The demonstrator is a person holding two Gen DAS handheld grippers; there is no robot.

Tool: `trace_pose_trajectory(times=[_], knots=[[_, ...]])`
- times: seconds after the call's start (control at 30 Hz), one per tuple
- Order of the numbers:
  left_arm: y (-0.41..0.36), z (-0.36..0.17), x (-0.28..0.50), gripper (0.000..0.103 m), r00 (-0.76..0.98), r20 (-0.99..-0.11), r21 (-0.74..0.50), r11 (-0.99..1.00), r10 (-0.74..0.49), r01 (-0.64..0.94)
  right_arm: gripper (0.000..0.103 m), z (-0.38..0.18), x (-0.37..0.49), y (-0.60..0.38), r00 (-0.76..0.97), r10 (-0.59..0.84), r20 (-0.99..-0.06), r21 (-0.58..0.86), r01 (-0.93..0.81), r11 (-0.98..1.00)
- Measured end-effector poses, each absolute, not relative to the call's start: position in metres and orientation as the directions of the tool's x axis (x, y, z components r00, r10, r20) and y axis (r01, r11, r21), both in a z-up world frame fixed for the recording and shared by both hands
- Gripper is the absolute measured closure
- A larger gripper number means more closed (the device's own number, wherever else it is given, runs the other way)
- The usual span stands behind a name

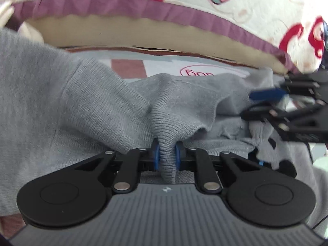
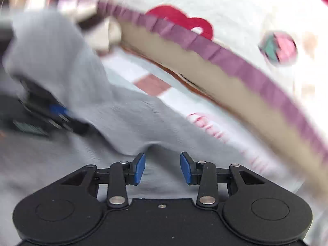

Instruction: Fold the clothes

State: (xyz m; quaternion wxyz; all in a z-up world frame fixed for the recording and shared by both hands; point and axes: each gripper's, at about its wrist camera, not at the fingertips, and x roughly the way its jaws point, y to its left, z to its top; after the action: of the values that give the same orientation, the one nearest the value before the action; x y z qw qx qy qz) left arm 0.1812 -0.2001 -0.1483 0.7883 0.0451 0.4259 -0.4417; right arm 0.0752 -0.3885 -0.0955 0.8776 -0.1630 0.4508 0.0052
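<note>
Pinching a bunched ridge of the grey knit sweater [image 1: 86, 110] is the left gripper [image 1: 167, 156]: blue pads [image 1: 156, 154] pressed tight on the fold from both sides, fabric squeezed between & poking out toward the cam. Sweater is the landmark: it lies spread over a pale printed sheet [image 1: 164, 65] w/ a reddish square and red-outlined lettering, sheet showing just beyond the sweater's far edge. Beyond that, a cream cover w/ purple ruffled trim [image 1: 184, 14], red shapes & a strawberry print. Right gripper [image 2: 163, 169] hovers over the sweater's flat part, jaws parted, nothing between the blue pads [image 2: 139, 170], no cloth touched as far as I can tell; right view is motion-blurred. From the left cam the right gripper sits at the sweater's right edge; from the right cam the left gripper is at the sweater's left side, partly under a raised fold.
</note>
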Motion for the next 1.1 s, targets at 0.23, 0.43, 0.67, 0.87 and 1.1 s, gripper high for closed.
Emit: trace_pose_trajectory(times=[0.23,0.43,0.67,0.87,1.1], knots=[[-0.196,-0.152,0.192,0.092,0.243,-0.658,-0.382,0.594,-0.713,0.707,0.046,-0.119,0.096,-0.379,0.531,-0.144,-0.835,-0.395,-0.395,0.83],[-0.192,-0.142,0.19,0.094,0.205,-0.592,-0.486,0.548,-0.779,0.68,0.041,-0.124,0.1,-0.371,0.605,-0.171,-0.778,-0.462,-0.364,0.809],[-0.177,-0.129,0.181,0.096,0.129,-0.556,-0.527,0.468,-0.821,0.709,0.043,-0.131,0.122,-0.378,0.631,-0.137,-0.763,-0.443,-0.357,0.823],[-0.176,-0.103,0.152,0.096,0.069,-0.57,-0.41,0.356,-0.819,0.84,0.083,-0.121,0.116,-0.385,0.65,0.012,-0.76,-0.363,-0.44,0.821],[-0.139,-0.122,0.13,0.1,-0.138,-0.635,-0.47,0.238,-0.76,0.85,0.089,-0.094,0.07,-0.405,0.382,0.195,-0.903,-0.105,-0.637,0.763]])
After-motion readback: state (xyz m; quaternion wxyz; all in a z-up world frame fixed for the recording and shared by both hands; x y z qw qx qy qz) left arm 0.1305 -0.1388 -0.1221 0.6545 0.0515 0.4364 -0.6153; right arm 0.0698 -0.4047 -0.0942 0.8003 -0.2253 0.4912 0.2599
